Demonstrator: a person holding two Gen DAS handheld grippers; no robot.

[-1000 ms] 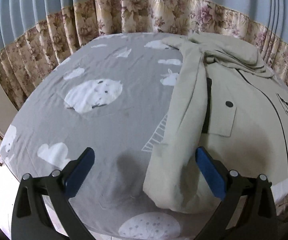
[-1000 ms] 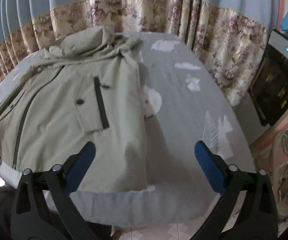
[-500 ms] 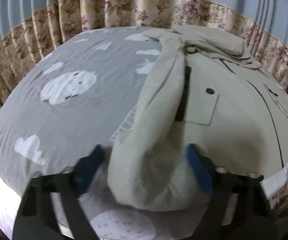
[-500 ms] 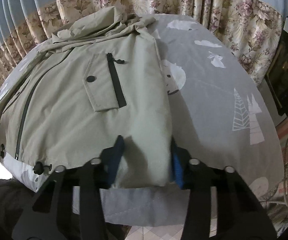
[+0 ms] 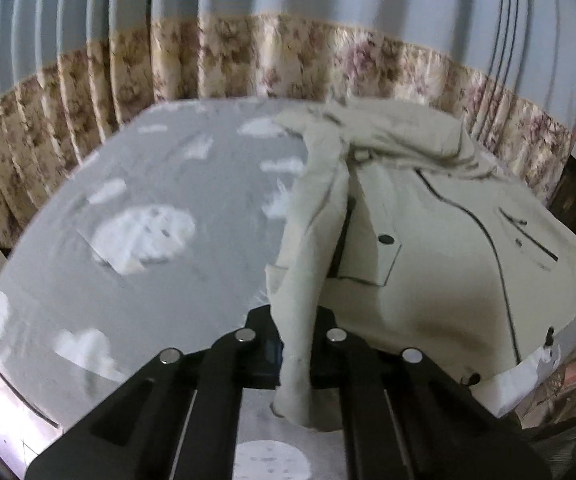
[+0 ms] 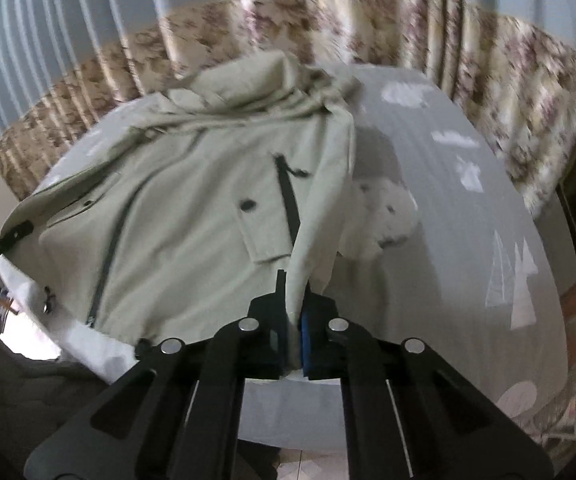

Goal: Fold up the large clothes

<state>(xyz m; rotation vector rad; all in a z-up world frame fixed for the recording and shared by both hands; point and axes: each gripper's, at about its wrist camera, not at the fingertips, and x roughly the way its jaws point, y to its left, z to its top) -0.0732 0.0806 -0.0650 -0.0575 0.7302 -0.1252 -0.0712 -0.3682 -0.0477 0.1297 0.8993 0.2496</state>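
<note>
Jacket (image 5: 440, 248) lies face up on the bed (image 5: 160, 264), long axis running near to far, hood at the far end. Left gripper (image 5: 294, 344), jaws closing, pinches the hem's left corner; right gripper (image 6: 294, 320) is clamped on its right corner. Judged step: starting the fold. Next, both corners likely travel together toward the hood.

Left wrist camera: sits low behind left gripper (image 5: 294, 344), tilted down, faces far curtain (image 5: 248, 60); close over jacket's (image 5: 428, 256) left edge. Right wrist camera: behind right gripper (image 6: 294, 320), same heading, close over jacket's (image 6: 192, 208) right edge. Shared: jacket, grey bedsheet (image 5: 160, 280), curtain.
</note>
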